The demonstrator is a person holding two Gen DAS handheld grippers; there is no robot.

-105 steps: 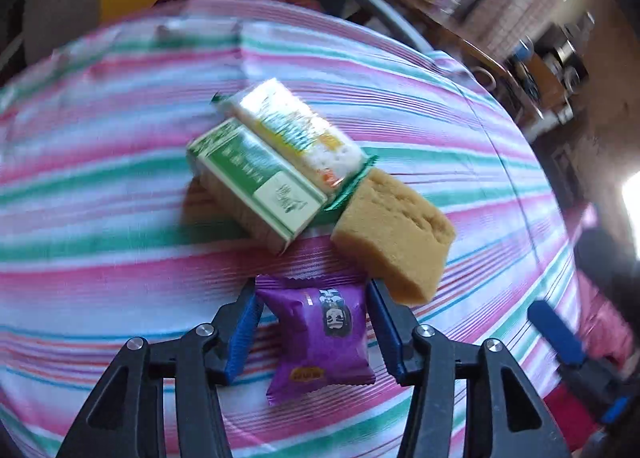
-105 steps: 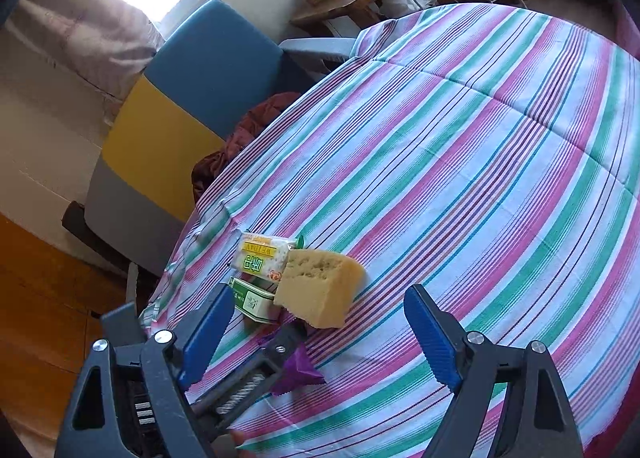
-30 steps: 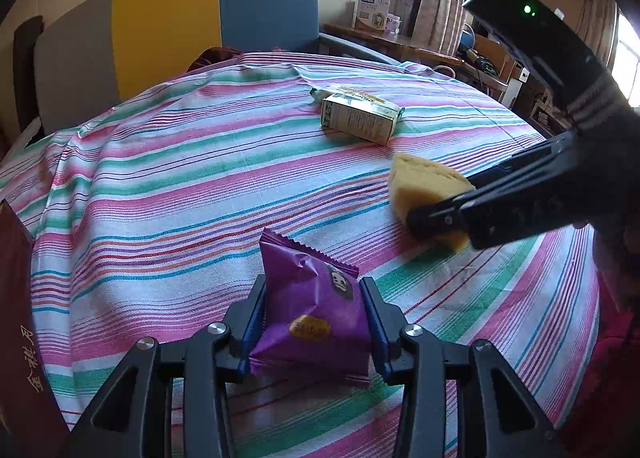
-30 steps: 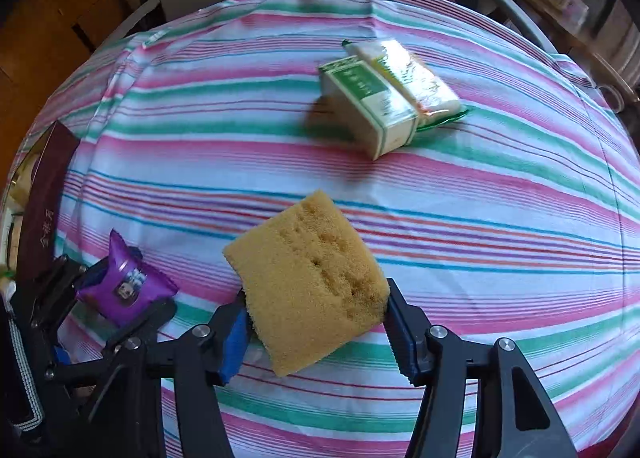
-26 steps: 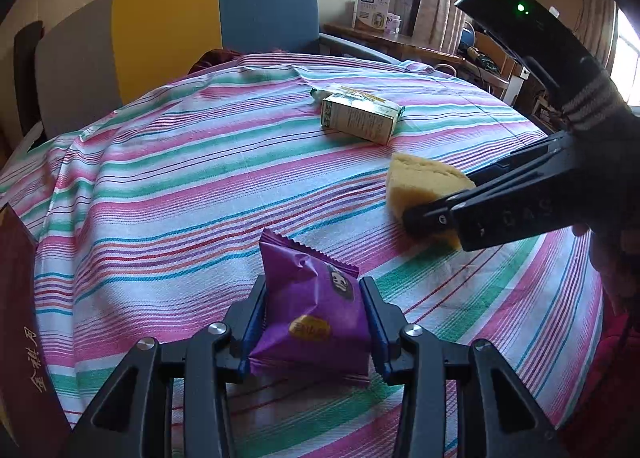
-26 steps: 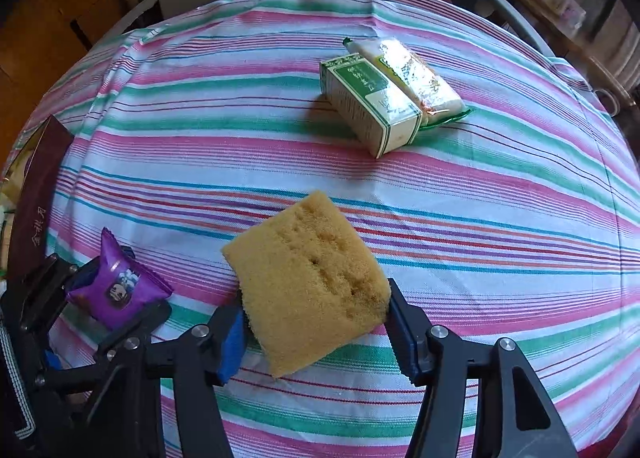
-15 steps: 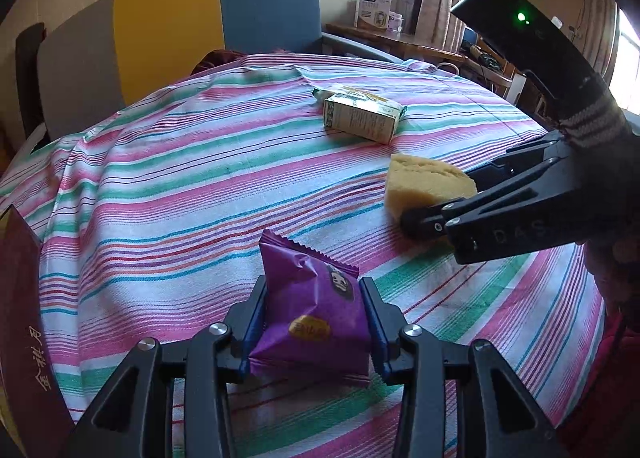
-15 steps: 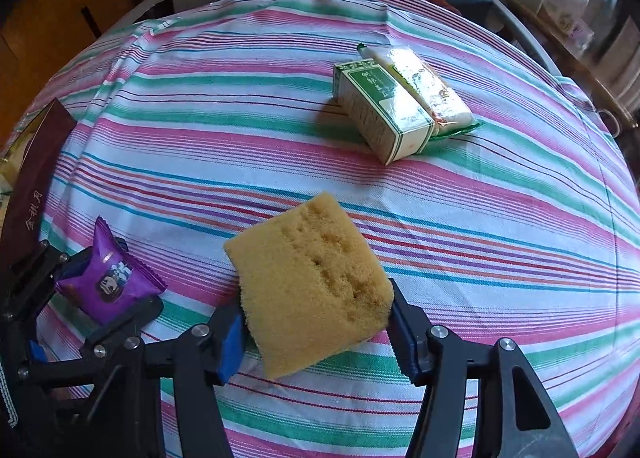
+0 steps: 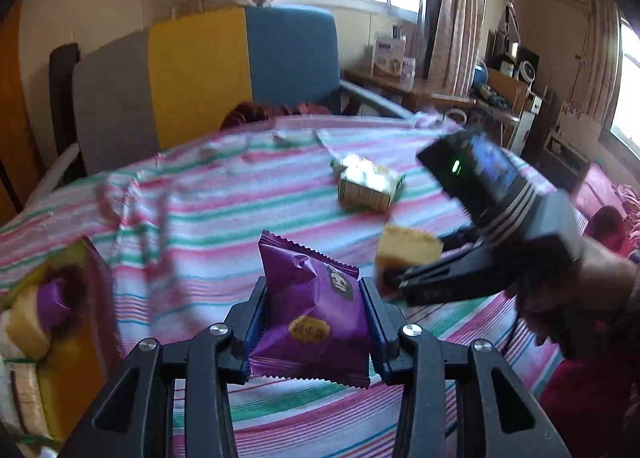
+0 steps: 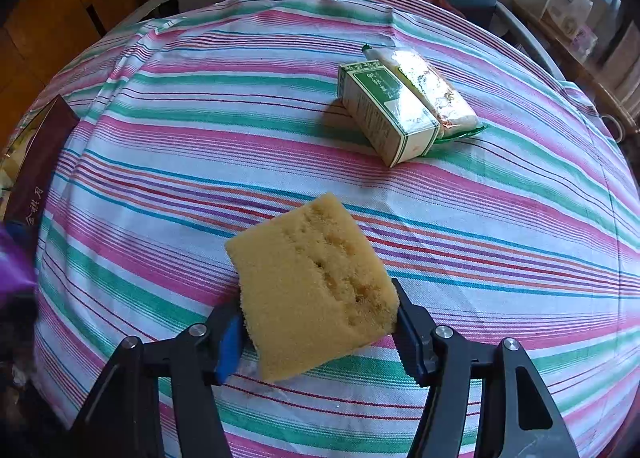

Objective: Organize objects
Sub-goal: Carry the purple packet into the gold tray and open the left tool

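My left gripper (image 9: 313,284) is shut on a purple snack packet (image 9: 312,318) and holds it above the striped tablecloth (image 10: 180,146). My right gripper (image 10: 318,310) points steeply down at the table, with a yellow sponge (image 10: 312,278) between its blue pads. Its jaws are opening, but both pads still touch the sponge's sides. In the left wrist view, the sponge (image 9: 408,250) and the right gripper's black fingers (image 9: 448,278) show at the right. The purple packet (image 10: 12,262) is a blur at the left edge of the right wrist view.
A green and white carton (image 10: 384,110) lies beside a clear wrapped packet (image 10: 428,90) at the far side of the table. A dark red box (image 10: 36,162) holding several wrapped snacks (image 9: 28,322) sits at the table's left edge. A grey, yellow and blue chair (image 9: 200,70) stands behind.
My left gripper has risen with the purple packet, and its view now takes in more of the room. The right gripper has stayed over the sponge, and its pads have spread slightly.
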